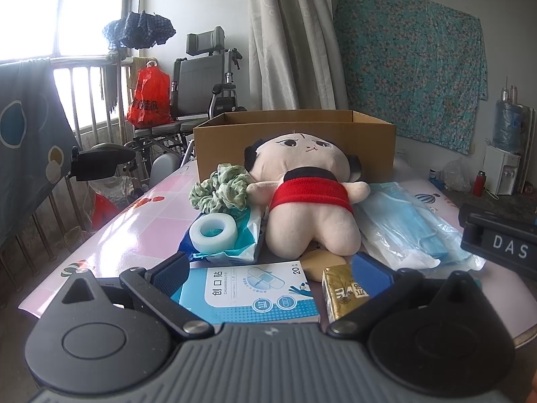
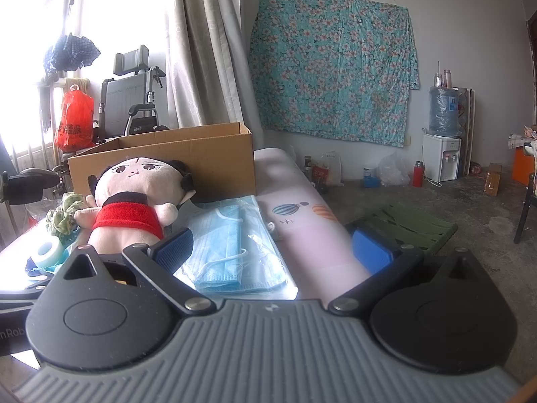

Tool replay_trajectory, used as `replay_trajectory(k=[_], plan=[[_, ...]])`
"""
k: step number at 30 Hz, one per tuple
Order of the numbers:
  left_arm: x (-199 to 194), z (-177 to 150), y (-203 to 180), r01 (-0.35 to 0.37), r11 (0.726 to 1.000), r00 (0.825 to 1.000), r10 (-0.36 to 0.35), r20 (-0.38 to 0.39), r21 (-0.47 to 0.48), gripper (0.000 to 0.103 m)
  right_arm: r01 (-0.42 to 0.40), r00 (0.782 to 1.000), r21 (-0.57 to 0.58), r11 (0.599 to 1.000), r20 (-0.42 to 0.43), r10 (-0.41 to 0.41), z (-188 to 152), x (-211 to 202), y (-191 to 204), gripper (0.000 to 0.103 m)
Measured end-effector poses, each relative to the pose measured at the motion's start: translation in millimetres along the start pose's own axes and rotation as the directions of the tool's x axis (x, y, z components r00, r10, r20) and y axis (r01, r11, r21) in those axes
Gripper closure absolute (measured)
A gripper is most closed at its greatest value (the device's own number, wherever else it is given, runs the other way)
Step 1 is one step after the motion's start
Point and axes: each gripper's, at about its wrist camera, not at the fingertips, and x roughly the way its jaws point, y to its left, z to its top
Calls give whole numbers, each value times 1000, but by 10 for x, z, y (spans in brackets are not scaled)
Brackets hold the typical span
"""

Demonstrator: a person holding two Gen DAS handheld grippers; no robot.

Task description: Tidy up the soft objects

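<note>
A plush doll (image 1: 310, 198) with a red top lies on its back on the pink table (image 1: 141, 231), in front of an open cardboard box (image 1: 295, 141). A green scrunchie (image 1: 220, 189) lies left of it, a bag of blue face masks (image 1: 406, 225) right of it. A white tape roll (image 1: 213, 231) rests on a tissue pack (image 1: 245, 238). A plaster box (image 1: 248, 292) and a gold packet (image 1: 342, 288) lie between my left gripper's (image 1: 273, 273) open fingers. My right gripper (image 2: 273, 247) is open and empty above the masks (image 2: 231, 245), with the doll (image 2: 134, 201) and the box (image 2: 188, 158) to its left.
A wheelchair (image 1: 201, 84) and a red bag (image 1: 149, 95) stand behind the table's far left. The table edge (image 2: 335, 235) drops to the concrete floor on the right, where a green folding stool (image 2: 409, 228) stands. My right gripper's body shows in the left wrist view (image 1: 500, 241).
</note>
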Motion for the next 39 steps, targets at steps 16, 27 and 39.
replay_trajectory(k=[16,27,39], plan=[[8,0,5,1,1000,1000,-2,-5,-3,0,0,1000,9,1000,-9,0,-41,17,-1,1],[8,-4,10,2,1000,1000,-2,-8,-8,0,-1,1000,9,1000,-10,1,-38,19,-4,1],[10,-3,12,3,1000,1000,-3,-11,-10,0,-1,1000,8,1000,-10,1,-37,19,-5,1]])
